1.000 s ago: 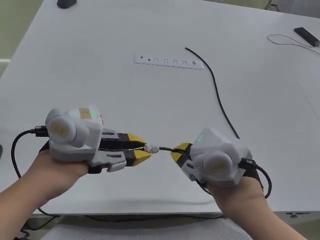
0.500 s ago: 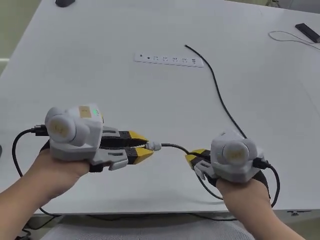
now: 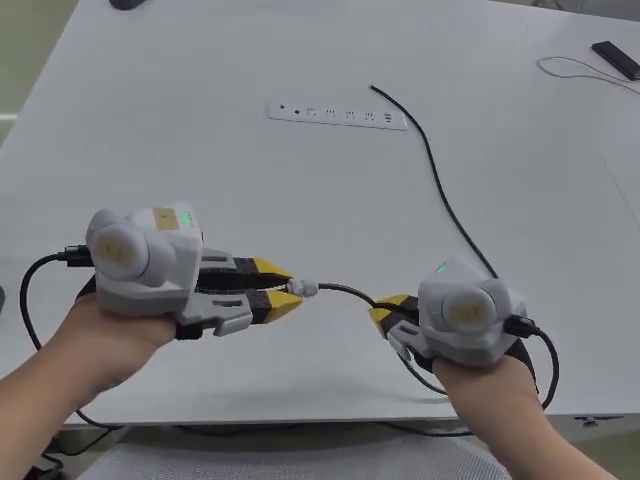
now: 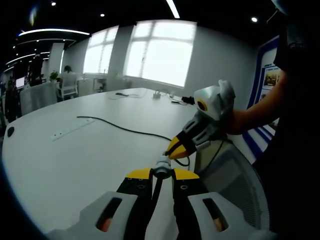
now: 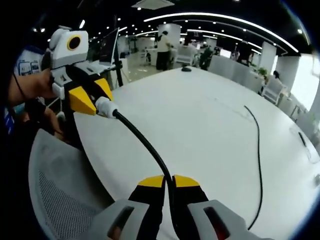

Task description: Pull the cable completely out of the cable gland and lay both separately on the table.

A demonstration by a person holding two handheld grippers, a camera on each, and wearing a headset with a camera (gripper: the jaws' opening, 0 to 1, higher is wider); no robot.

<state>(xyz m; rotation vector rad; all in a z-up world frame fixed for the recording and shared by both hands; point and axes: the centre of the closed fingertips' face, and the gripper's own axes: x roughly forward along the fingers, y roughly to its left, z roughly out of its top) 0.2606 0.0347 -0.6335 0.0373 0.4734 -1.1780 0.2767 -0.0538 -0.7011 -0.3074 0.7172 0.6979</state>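
My left gripper is shut on the small white cable gland, held just above the table's near edge. A black cable runs out of the gland to my right gripper, which is shut on it a short way to the right. In the left gripper view the gland sits between the yellow tips of the left gripper, with the right gripper beyond. In the right gripper view the cable arcs from the right gripper up to the gland.
A white power strip lies at mid-table, with its black cord trailing toward the near right edge. A dark phone and a thin white wire lie far right. The white table is bare between the strip and the grippers.
My right gripper has drawn away to the right, so a longer stretch of black cable shows between it and the gland. The left gripper has stayed put.
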